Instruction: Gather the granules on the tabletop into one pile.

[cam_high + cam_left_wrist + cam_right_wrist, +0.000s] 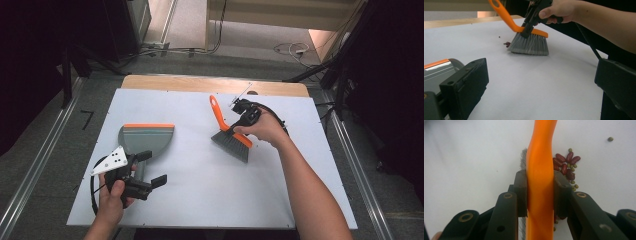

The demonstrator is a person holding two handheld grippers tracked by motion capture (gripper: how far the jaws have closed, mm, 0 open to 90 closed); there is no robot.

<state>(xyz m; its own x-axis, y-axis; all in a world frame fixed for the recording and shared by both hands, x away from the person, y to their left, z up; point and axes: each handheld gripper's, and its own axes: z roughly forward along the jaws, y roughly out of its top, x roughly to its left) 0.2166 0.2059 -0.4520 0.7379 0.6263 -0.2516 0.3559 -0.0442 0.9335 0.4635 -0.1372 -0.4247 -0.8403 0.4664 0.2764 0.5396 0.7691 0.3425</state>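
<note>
A hand brush with an orange handle [218, 112] and grey bristles [232, 145] stands on the white table right of centre. My right gripper [236, 128] is shut on that handle, and the pads [522, 192] press on both sides of the orange handle [540, 170]. A small heap of red and green beans [565, 165] lies beside the bristles [523, 157]. A grey dustpan [146, 137] with an orange edge lies at the left. Just in front of it my left gripper [151, 168] stands open, with nothing between its fingers [466, 85]. The brush [529, 43] and beans [507, 44] lie farther off.
A single green bean [610, 139] lies apart from the heap. A bare wooden strip [200, 84] runs along the white table's far edge. Cables lie on the floor [295, 49] beyond, and metal rails run along both sides.
</note>
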